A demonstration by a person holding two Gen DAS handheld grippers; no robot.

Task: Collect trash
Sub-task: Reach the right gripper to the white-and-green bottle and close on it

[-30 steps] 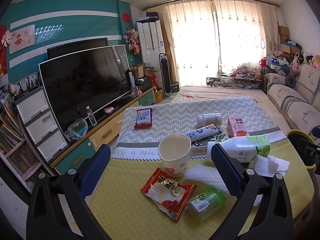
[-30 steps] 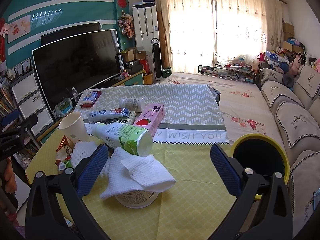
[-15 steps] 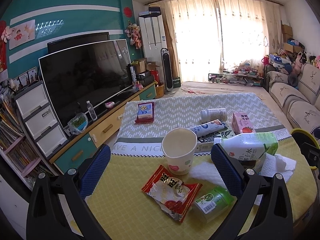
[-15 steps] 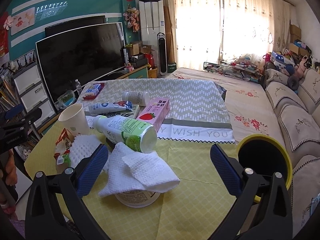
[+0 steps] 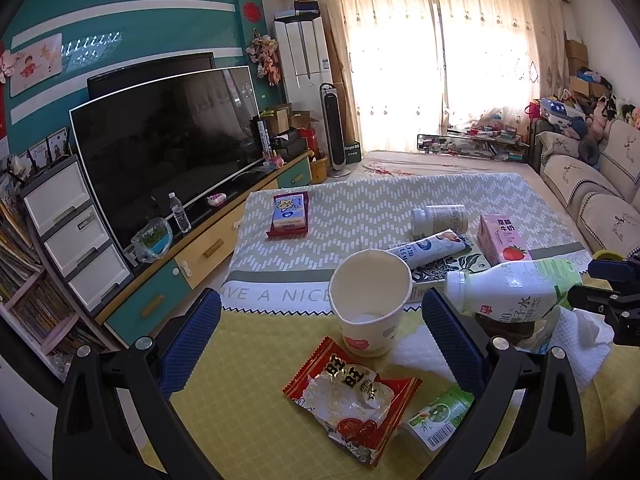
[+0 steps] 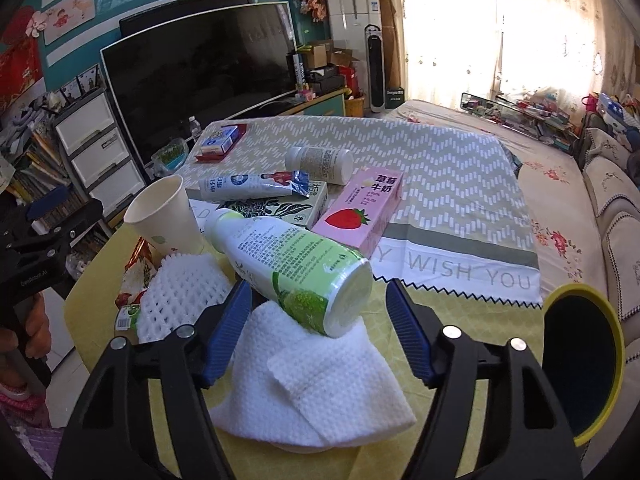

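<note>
Now the right claw [image 6: 318, 320] is closing around the green-labelled bottle [image 6: 292, 262].
Pads not yet pressing; next, clamp and carry to the yellow-rimmed bin [image 6: 582, 364]. Left claw [image 5: 320, 330] gapes empty.

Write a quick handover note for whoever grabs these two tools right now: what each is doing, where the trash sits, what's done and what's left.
Left tool: open, empty, facing the paper cup and the red snack wrapper.
Right tool: jaws closing around the base of the lying green-label bottle, pads not yet pressing it.
The bottle rests on a white paper towel; foam net beside it; pink milk carton and tube farther back.
Yellow-rimmed bin at the table's right edge.
Done: nothing visibly binned.
Left: everything on the table.
</note>
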